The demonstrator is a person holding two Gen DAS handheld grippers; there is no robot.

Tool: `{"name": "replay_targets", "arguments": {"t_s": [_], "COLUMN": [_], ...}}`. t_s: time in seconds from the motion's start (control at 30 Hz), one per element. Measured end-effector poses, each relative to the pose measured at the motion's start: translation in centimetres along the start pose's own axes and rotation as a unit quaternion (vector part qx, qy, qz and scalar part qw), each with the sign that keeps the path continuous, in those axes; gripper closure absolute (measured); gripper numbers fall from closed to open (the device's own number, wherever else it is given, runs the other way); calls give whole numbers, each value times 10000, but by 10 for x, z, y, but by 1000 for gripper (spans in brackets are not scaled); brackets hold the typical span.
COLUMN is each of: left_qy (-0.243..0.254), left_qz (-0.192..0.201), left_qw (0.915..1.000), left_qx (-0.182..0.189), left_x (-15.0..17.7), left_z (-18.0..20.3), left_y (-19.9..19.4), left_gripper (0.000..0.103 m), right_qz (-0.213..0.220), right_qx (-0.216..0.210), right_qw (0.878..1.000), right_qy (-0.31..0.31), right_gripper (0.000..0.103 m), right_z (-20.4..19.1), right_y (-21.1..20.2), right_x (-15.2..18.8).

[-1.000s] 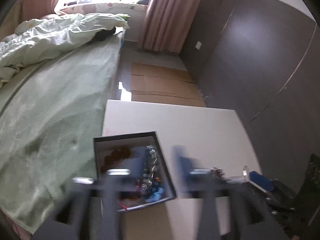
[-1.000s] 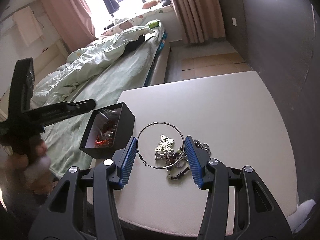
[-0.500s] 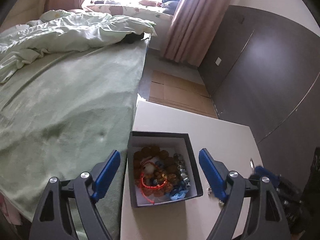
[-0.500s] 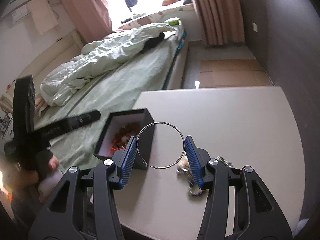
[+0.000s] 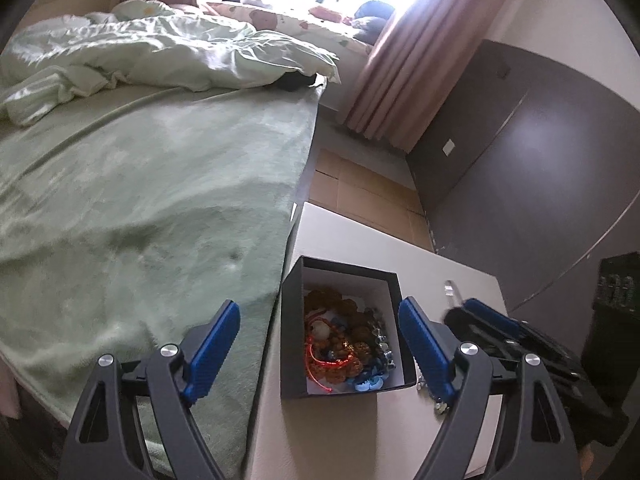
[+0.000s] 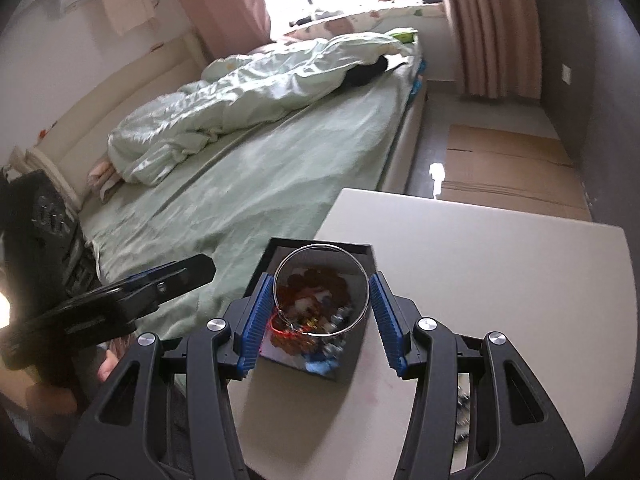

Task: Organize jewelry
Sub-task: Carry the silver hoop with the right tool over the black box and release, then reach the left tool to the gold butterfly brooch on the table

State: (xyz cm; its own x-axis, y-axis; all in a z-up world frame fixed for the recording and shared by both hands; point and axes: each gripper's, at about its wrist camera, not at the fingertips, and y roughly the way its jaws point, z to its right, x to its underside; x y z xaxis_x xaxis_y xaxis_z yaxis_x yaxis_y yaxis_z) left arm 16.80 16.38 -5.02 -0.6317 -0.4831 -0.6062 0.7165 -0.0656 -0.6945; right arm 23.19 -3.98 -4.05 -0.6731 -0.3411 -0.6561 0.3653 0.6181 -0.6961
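A black jewelry box [image 5: 340, 272] with a white lining stands at the left edge of the white table [image 5: 360, 236], filled with beaded bracelets. My left gripper [image 5: 318, 346] is open and empty, its jaws on either side of the box. My right gripper [image 6: 322, 316] is shut on a thin silver ring necklace [image 6: 362, 276] and holds it over the box [image 6: 280, 246]. The right gripper also shows in the left wrist view [image 5: 492, 322], to the right of the box. Loose jewelry [image 5: 440, 406] lies on the table beside the box.
A bed with a green blanket [image 5: 140, 208] borders the table's left side. Dark wardrobe panels [image 5: 540, 168] stand to the right. Cardboard [image 6: 504, 172] lies on the floor beyond the table. More loose jewelry [image 6: 464, 400] lies on the table [image 6: 500, 264] at my right.
My right gripper lifted the silver ring off the jewelry pile and carried it left over the box. My left gripper drew back and left, with the box between its jaws.
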Motion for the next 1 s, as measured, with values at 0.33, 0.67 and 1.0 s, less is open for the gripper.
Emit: {"name": "replay_targets", "arguments": {"t_s": [0.33,0.67,1.0], "left_qy": [-262,-123,615], "left_qz": [192,110,86], "left_qw": [9995,9998,9978], "left_qx": [10,144,216], "left_x": [-7,-4,11], "left_z": [-17,-5,44], "left_y": [-5,-1,4], "left_gripper": [9,9,9], "right_qz": [-170,24,-47], "right_qx": [-103,83,432], "right_qw": [9997,9972,9934], "right_qy": [102,747,1064], "right_gripper": [11,10,11], "right_z": [-2,46,88], "right_y": [31,-22,-72], "right_x": [-9,-3,28]}}
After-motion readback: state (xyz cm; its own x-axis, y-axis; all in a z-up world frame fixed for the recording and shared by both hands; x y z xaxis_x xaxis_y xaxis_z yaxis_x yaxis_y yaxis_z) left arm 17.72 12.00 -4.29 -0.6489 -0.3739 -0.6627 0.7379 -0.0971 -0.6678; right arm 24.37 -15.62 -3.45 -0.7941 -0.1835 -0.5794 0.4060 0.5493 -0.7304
